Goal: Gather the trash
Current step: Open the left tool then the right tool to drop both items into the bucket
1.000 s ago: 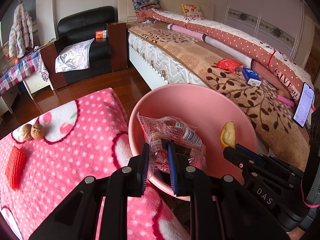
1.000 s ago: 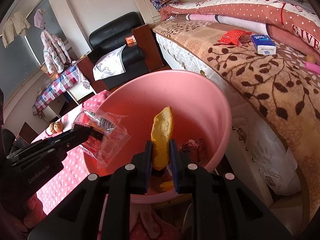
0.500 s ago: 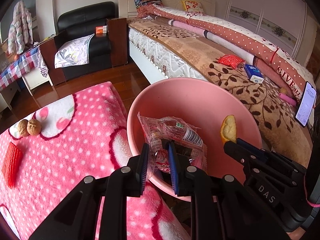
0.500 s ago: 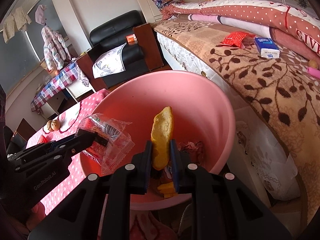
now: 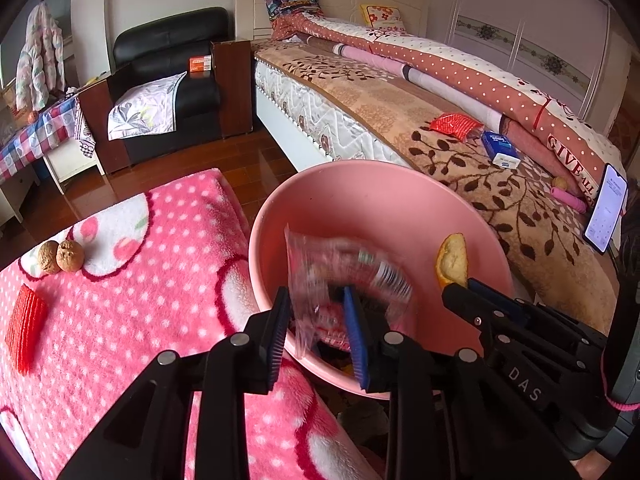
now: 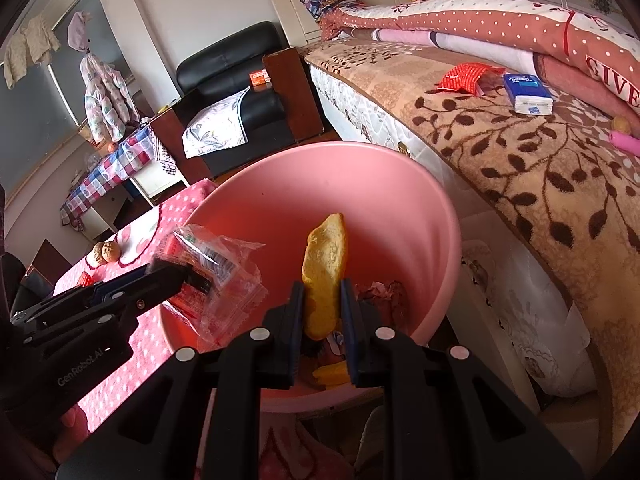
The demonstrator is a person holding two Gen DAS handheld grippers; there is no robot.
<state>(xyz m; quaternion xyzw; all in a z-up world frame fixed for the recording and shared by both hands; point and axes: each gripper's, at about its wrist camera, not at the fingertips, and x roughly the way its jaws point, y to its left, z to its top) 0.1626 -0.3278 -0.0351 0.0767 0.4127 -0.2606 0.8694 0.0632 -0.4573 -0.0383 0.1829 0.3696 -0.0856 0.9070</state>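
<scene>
— Over the pink bin, what are the two grippers doing?

— Both hang above its open mouth. The left gripper has its jaws opening; the clear snack wrapper sits between them, blurred, and the blue pads no longer press on it. Seen from the right wrist, the wrapper droops over the bin's near-left rim.

— And the right gripper?

— Its jaws are closed on a piece of orange peel, which stands upright between the pads, above the inside of the bin. From the left wrist the same peel shows against the bin's right wall.

— Anything already in the bin?

— At the bottom, crumpled reddish scraps and a bit of yellow peel, partly hidden by the jaws.

— What lies around the bin?

— To its left, a table under a pink dotted blanket, carrying two walnuts and a red packet further left. To its right, the bed, with a red wrapper, a blue tissue pack and a phone propped further right. Behind the bin, across the wooden floor, stands a black armchair.
</scene>
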